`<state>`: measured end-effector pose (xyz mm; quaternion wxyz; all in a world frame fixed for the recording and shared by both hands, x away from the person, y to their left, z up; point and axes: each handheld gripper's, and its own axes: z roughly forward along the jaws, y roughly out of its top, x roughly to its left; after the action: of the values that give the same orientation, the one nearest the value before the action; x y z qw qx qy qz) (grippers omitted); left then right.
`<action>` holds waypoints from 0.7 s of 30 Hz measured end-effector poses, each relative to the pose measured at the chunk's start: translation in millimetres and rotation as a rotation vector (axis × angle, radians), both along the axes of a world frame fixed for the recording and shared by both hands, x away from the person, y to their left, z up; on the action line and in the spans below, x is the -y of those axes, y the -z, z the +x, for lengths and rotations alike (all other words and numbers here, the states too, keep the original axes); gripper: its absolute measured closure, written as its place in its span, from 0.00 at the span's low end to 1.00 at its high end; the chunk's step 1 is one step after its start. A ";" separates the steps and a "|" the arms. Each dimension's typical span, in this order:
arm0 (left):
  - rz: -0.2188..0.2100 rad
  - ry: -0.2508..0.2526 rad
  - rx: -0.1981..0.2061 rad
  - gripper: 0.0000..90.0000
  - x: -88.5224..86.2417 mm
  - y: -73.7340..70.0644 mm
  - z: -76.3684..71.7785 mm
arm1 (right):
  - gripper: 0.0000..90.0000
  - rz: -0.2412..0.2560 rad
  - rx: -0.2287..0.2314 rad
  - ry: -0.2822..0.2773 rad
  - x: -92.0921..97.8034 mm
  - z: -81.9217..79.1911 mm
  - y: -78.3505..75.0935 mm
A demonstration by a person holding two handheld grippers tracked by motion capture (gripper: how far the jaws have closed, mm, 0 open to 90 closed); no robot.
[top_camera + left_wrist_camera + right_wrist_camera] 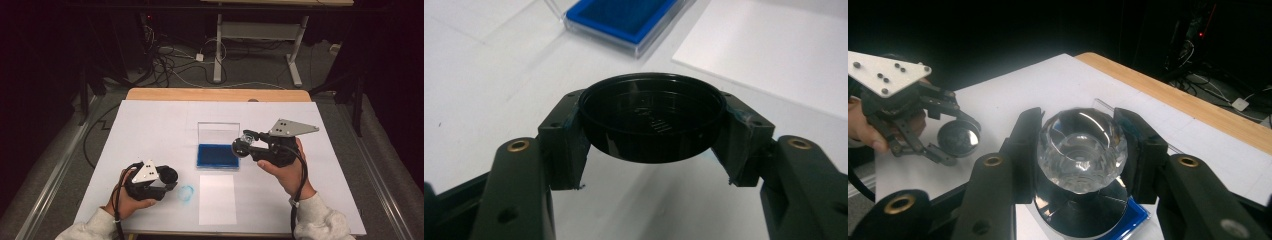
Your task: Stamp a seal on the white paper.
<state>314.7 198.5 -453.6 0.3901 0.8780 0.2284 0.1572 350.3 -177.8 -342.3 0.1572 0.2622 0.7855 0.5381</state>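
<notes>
One black lid (652, 120) sits clamped in the left gripper (170, 178) jaws, near one blue tray (217, 155); the right gripper (241, 145) jaws grip one clear faceted knob (1081, 150) over that tray.

Place: a lab or recording room | dark surrounds | white sheet (150, 130) covered the bench (215, 94) | loose cables (172, 62) lay on grey floor beyond the right gripper (248, 142) | metal-legged desk (260, 30) stood farther back.

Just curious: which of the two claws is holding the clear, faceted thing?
The right claw, above the blue box, grips the clear jar; the left claw holds a black lid.
</notes>
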 end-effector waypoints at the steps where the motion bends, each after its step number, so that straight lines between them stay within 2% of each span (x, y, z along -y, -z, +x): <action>1: -0.004 0.006 -0.001 0.41 3.6 -0.3 0.4 | 0.63 0.005 -0.005 -0.002 -0.2 -0.9 -0.2; 12: -0.041 0.073 0.010 0.41 46.3 -0.9 6.9 | 0.63 0.044 -0.009 -0.037 -8.5 -12.4 -3.2; 18: -0.062 0.133 0.025 0.41 71.4 -5.0 6.6 | 0.63 0.062 -0.011 -0.093 -21.6 -21.8 -3.5; 21: -0.088 0.155 0.028 0.41 79.6 -8.5 5.9 | 0.63 0.068 -0.025 -0.128 -29.1 -24.9 -0.3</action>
<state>320.6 118.9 -445.1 0.4425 0.8728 0.1612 0.1284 325.3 -148.8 -342.1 0.1034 0.2232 0.7840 0.5699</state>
